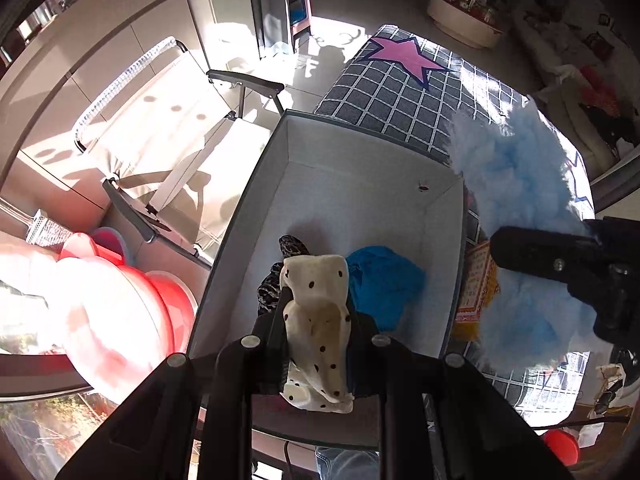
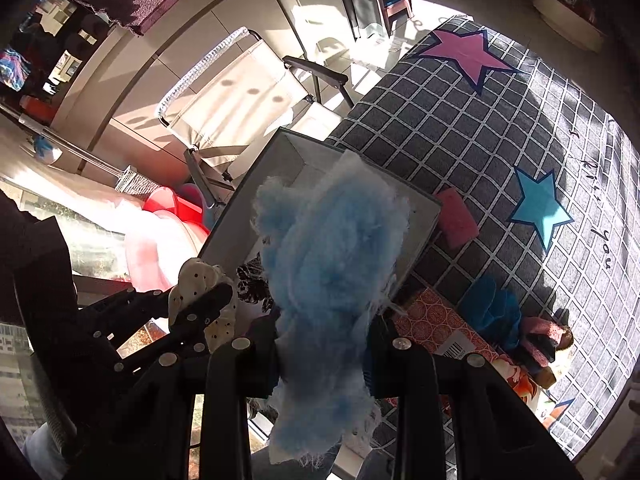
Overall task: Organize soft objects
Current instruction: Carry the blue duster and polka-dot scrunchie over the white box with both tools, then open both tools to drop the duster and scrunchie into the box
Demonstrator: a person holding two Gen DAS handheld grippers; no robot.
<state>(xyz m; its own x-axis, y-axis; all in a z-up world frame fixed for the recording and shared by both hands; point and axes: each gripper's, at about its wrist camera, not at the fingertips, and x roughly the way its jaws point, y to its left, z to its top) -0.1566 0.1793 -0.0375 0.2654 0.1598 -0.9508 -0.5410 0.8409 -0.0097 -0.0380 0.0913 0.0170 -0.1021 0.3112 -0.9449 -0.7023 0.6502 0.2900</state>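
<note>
My left gripper (image 1: 316, 312) is shut on a cream cloth with black dots (image 1: 318, 332) and holds it above the near end of an open grey box (image 1: 360, 184). In the box lie a blue cloth (image 1: 384, 284) and a black patterned cloth (image 1: 292, 246). My right gripper (image 2: 324, 328) is shut on a fluffy light-blue tuft (image 2: 324, 272), held just right of the box (image 2: 276, 176). The tuft (image 1: 516, 184) and right gripper also show in the left wrist view. The left gripper with the dotted cloth (image 2: 200, 284) shows in the right wrist view.
The box stands on a grey checked rug with stars (image 2: 480, 128). On the rug lie a pink sponge (image 2: 456, 218), a dark blue cloth (image 2: 490, 300), an orange patterned box (image 2: 436, 320) and a pink item (image 2: 540, 340). A folding chair (image 1: 168, 152) and red basins (image 1: 160, 296) stand left.
</note>
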